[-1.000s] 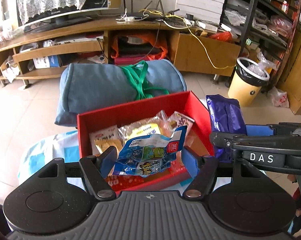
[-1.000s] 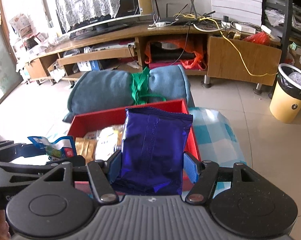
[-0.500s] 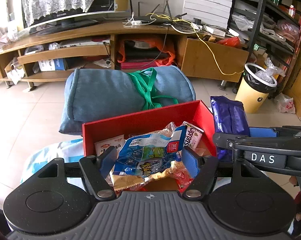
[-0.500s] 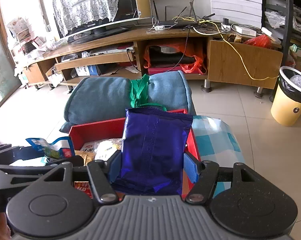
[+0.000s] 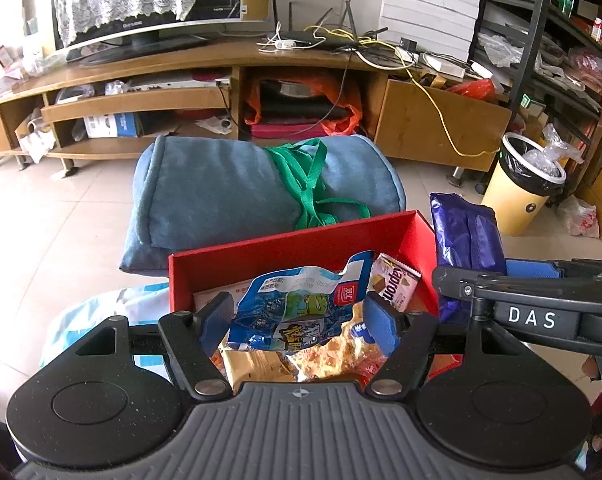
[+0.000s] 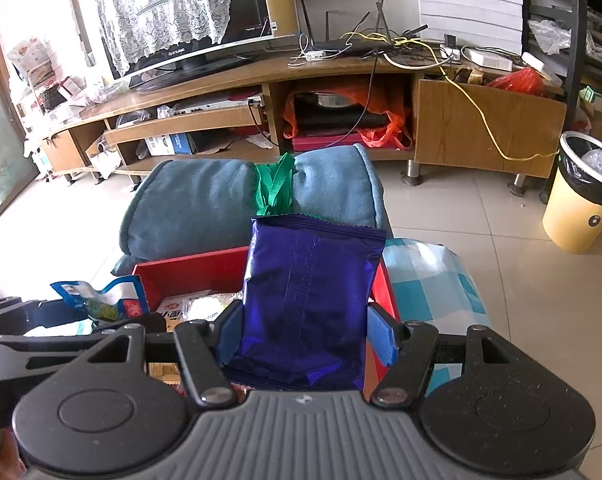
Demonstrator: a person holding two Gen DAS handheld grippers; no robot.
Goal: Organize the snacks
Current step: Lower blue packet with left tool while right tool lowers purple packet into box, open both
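A: Two packets are up in our grippers. Through the left wrist camera, the left gripper (image 5: 297, 320) has its blue pads pressed against a blue snack packet (image 5: 297, 308) from both sides, so its jaws are closed on it. We hold it over the red box (image 5: 301, 244).

B: Below that packet we see more wrappers lying in the box: an orange-gold one (image 5: 313, 364) and a small wafer pack (image 5: 395, 286) leaning near the right wall. Past the far wall sits a rolled blue-grey cushion (image 5: 221, 192) tied with a green strap (image 5: 311, 184). The right gripper (image 5: 541, 292) crosses in from the right edge, with a purple packet (image 5: 465, 232) standing up from it.

A: Through the right wrist camera, the right gripper (image 6: 303, 332) clamps the purple packet (image 6: 309, 300) upright between its pads, jaws closed on its sides.

B: We have it above the right end of the red box (image 6: 189, 270), and it hides part of the far wall. At the left edge our other gripper (image 6: 41, 344) shows with the blue snack packet (image 6: 101, 298). A checked blue-and-white cloth (image 6: 429, 272) lies under the box on the right, and the yellow bin (image 6: 581, 208) stands well apart on the floor.
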